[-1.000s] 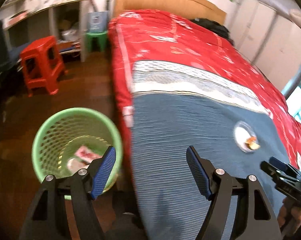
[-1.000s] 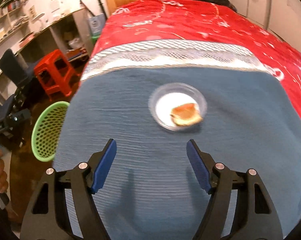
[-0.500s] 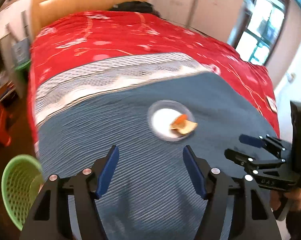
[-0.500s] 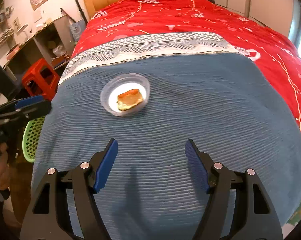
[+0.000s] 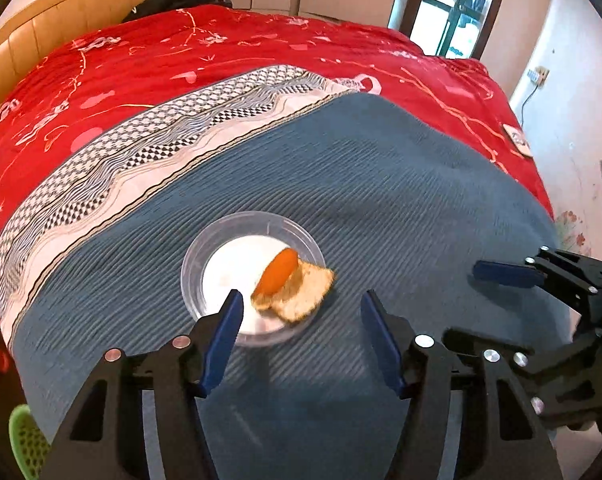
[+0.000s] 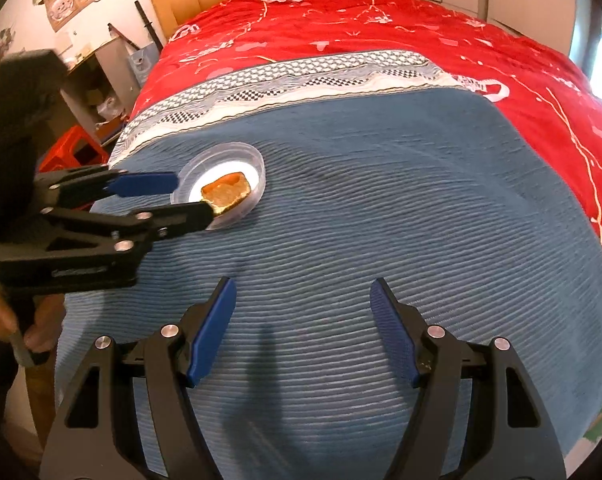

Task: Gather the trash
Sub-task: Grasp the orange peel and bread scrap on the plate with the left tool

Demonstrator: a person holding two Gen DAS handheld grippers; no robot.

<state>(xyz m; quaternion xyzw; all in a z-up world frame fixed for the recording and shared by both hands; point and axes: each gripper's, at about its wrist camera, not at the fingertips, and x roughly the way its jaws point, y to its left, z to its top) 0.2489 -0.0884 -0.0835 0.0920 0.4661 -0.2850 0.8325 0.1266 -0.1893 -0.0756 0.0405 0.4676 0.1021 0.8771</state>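
Green bin (image 5: 27, 446) mostly cut off at frame's lower left. Left gripper (image 5: 301, 320) spread, fingers flanking peel scrap (image 5: 291, 288) in clear dish (image 5: 205, 258) near bed's (image 5: 381, 200) left edge. Right gripper (image 6: 301, 312) spread, empty, hovering over blue blanket.

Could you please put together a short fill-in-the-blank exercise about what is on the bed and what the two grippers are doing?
1. The clear plastic dish sits on the ____ part of the bedspread.
2. The left gripper is ____, holding nothing.
3. The piece of orange peel lies in the ____.
4. Of the two, the ____ gripper is farther from the dish.

Missing words: blue; open; dish; right
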